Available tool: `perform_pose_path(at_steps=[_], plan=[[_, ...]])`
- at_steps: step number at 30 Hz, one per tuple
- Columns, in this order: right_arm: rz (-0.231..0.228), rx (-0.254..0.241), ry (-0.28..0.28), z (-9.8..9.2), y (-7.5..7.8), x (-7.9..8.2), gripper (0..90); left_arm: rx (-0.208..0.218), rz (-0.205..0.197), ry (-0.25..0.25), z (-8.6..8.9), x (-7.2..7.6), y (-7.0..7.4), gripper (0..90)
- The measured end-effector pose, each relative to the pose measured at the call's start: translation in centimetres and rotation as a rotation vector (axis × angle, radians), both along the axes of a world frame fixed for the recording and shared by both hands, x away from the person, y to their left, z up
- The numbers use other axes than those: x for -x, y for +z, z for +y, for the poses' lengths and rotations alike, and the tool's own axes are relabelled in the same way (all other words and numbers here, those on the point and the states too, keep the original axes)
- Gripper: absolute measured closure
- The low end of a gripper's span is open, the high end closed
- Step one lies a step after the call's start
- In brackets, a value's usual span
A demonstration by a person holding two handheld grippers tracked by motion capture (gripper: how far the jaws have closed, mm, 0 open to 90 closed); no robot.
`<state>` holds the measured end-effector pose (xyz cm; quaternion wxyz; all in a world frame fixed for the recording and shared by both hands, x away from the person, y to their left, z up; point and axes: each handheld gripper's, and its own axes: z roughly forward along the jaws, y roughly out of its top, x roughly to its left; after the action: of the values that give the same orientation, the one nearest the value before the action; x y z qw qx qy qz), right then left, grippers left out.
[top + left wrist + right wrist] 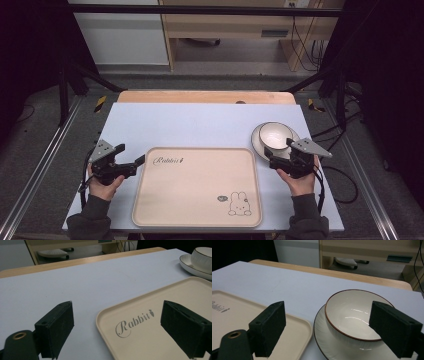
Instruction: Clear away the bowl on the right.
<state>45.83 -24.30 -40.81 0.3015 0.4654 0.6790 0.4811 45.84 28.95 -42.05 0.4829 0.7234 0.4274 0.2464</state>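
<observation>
Bowl [352, 315] on saucer [332, 345]: dead ahead of right gripper [332, 327], jaws released, nothing between; left gripper [120, 327] likewise released, farther off, at tray [175, 297] corner

The bowl [352, 315] looks like glazed ceramic, properly glossy, with light streaks bouncing off the inside and a thin dark line round the rim. Same deal with the plate [337, 345] under it: shiny white glaze, with faint ribbing pressed into the surface. The tray [197, 187] is a matt cream plastic, smooth, with a printed rabbit and lettering that sit flat on it. The table [200, 122] has a pale bluish top, smooth and dull, barely any sheen, and a light wood edge along the far side. The left gripper [120, 332] and right gripper [327, 327] have black jaws that look like matt plastic faced with slightly grainy pads.
</observation>
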Motion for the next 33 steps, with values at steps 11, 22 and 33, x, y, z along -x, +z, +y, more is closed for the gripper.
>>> perform_pose_path(at_steps=[11,22,33], plan=[[0.011,-0.008,-0.043,-0.4,0.5,-0.4,17.6,0.001,0.002,0.002,-0.1,0.0,0.0,11.4],[0.024,0.003,-0.081,-0.9,1.0,-1.1,20.4,-0.002,0.000,0.002,-0.1,0.0,0.0,12.0],[0.050,0.005,-0.112,-1.4,1.3,-2.4,20.8,-0.008,-0.001,0.003,-0.2,0.0,0.0,12.1]])
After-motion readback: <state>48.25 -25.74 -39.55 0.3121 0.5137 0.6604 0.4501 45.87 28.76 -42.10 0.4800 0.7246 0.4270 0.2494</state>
